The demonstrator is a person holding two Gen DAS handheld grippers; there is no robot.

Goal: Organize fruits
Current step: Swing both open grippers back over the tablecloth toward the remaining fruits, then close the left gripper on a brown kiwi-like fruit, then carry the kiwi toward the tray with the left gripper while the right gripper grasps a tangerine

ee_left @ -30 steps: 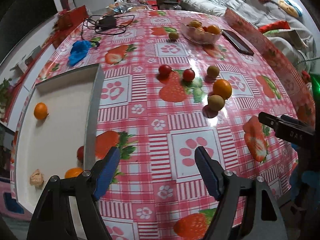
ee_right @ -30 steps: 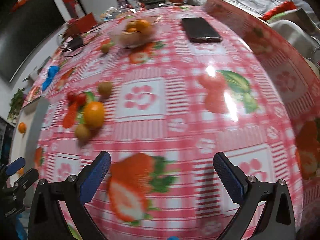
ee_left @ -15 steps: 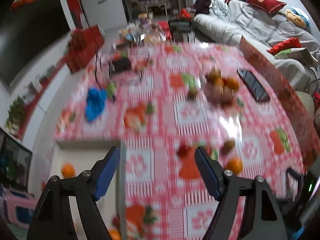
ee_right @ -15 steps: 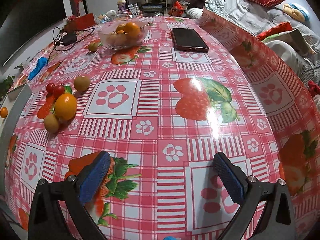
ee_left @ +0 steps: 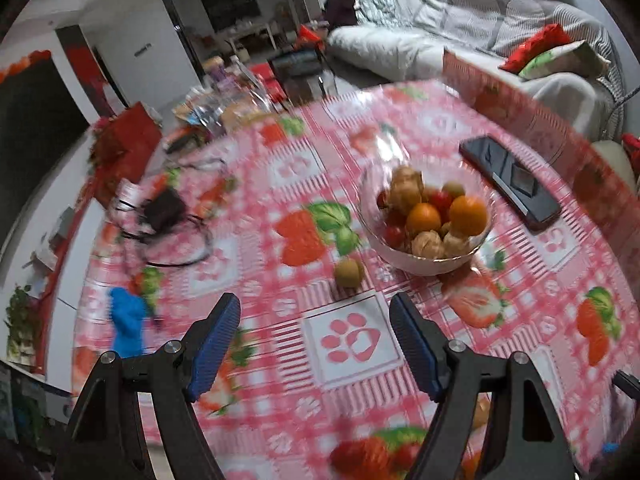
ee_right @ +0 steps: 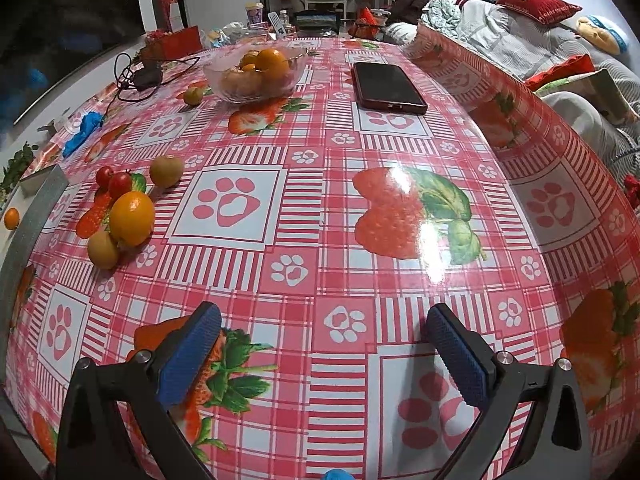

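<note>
**Over the strawberry cloth: left tongs swing toward the fruit bowl**

On the round table under its glossy red-and-white checked oilcloth (ee_right: 320, 240) printed with strawberries and paw marks, the left gripper (ee_left: 316, 338) now looks at the clear glass fruit bowl (ee_left: 426, 256); a second ago it faced the white tray and the loose fruit beside it, so its view has swung across the table, and the picture is smeared. Its blue-padded jaws stand apart as before, with nothing between them. The right gripper (ee_right: 322, 350) has kept its place over the near cloth, jaws likewise wide and empty; its view is sharper than a second ago.

No brand or lettering can be read; the characters on the red cushion (ee_right: 538, 4) are too small to make out.

In the left view the bowl shows two oranges, several small red tomatoes and some pale husked fruits, with one brown-green kiwi (ee_left: 349, 272) just beside the bowl. In the right view five loose pieces cluster at the left: one large orange (ee_right: 132, 218), two red cherry tomatoes (ee_right: 114, 182), two brownish kiwis (ee_right: 166, 170). One small orange (ee_right: 11, 218) lies in the white tray (ee_right: 28, 224). One dark phone (ee_right: 388, 88) lies right of the bowl, and one blue cloth (ee_right: 84, 130) far left.
</note>
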